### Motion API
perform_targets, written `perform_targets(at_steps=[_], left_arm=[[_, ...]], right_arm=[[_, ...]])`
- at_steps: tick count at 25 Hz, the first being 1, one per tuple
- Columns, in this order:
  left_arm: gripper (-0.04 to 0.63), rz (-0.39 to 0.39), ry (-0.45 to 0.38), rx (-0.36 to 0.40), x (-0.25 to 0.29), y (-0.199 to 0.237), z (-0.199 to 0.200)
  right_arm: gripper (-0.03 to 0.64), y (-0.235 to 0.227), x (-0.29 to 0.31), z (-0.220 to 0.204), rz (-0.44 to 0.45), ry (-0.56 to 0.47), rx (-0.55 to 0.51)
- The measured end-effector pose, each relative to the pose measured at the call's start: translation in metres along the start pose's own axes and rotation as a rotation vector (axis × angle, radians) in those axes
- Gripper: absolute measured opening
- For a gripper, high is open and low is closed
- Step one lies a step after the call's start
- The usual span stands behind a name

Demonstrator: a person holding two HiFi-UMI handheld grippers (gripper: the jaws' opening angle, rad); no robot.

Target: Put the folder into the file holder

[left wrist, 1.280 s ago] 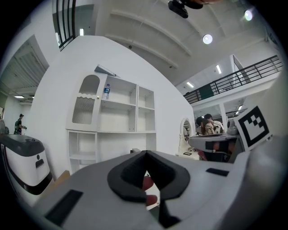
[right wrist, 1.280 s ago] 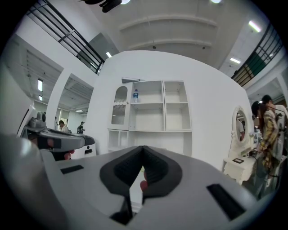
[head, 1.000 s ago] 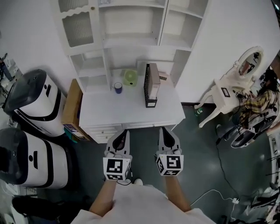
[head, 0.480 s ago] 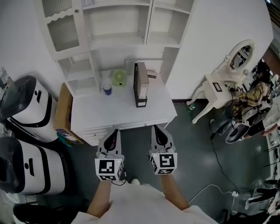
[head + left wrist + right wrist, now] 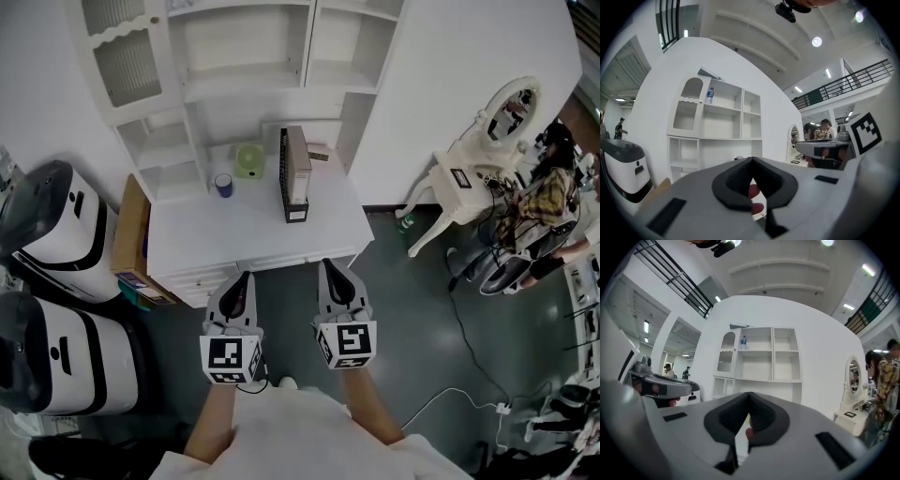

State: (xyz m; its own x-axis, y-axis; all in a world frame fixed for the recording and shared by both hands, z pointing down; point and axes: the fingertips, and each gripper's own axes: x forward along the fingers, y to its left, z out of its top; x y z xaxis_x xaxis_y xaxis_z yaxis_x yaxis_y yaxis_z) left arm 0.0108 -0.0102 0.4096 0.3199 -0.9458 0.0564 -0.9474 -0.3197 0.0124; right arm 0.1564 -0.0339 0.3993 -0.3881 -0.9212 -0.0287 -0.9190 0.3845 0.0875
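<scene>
Jaws shut on both tools, tips meeting, nothing between them: the left gripper point(image 5: 242, 279) and the right gripper point(image 5: 330, 267) are held side by side, low in front of the person and just short of the desk's front edge, each with its marker cube toward the body. The left gripper view point(image 5: 751, 161) and the right gripper view point(image 5: 749, 397) both show the dark pads closed to a point. Ahead stands a tall white open shelving unit point(image 5: 253, 75) against a white wall. To its left are two rounded white-and-black machines point(image 5: 56, 225). A white desk with front drawers point(image 5: 234, 239) sits under the shelves. Off to the right is a white vanity table with an oval mirror point(image 5: 487, 141), with a person in a plaid shirt point(image 5: 544, 192) beside it. A brown cardboard box point(image 5: 127, 234) leans at the desk's left side. On the desk's back right part stands an upright black file holder point(image 5: 286, 178), and the pale folder point(image 5: 300, 164) is on edge inside it — well apart from both grippers. Left of the holder sits a small light-green object point(image 5: 249, 159), then a little dark-blue cup point(image 5: 223, 184).
</scene>
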Motion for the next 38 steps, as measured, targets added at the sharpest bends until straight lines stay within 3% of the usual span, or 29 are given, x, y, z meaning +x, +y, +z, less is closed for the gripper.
perform_targets(at_steps=[12,17,25,38], left_arm=[[-0.009,0.015,-0.001,-0.002,-0.027,0.002,-0.001],[-0.009,0.019,0.003,0.004,-0.036,0.003,-0.002],[-0.009,0.011,0.013,0.012,-0.047,0.0,-0.005],[-0.009,0.016,0.011,0.004,-0.061,-0.001,-0.007]], right_arm=[[-0.004,0.012,-0.016,0.006,0.002,-0.013,0.03],[-0.015,0.023,-0.024,0.014,0.084,-0.052,0.119],[-0.006,0.035,-0.032,0.023,0.06,-0.082,-0.053],[-0.006,0.04,-0.041,0.022,0.047,-0.068,-0.034]])
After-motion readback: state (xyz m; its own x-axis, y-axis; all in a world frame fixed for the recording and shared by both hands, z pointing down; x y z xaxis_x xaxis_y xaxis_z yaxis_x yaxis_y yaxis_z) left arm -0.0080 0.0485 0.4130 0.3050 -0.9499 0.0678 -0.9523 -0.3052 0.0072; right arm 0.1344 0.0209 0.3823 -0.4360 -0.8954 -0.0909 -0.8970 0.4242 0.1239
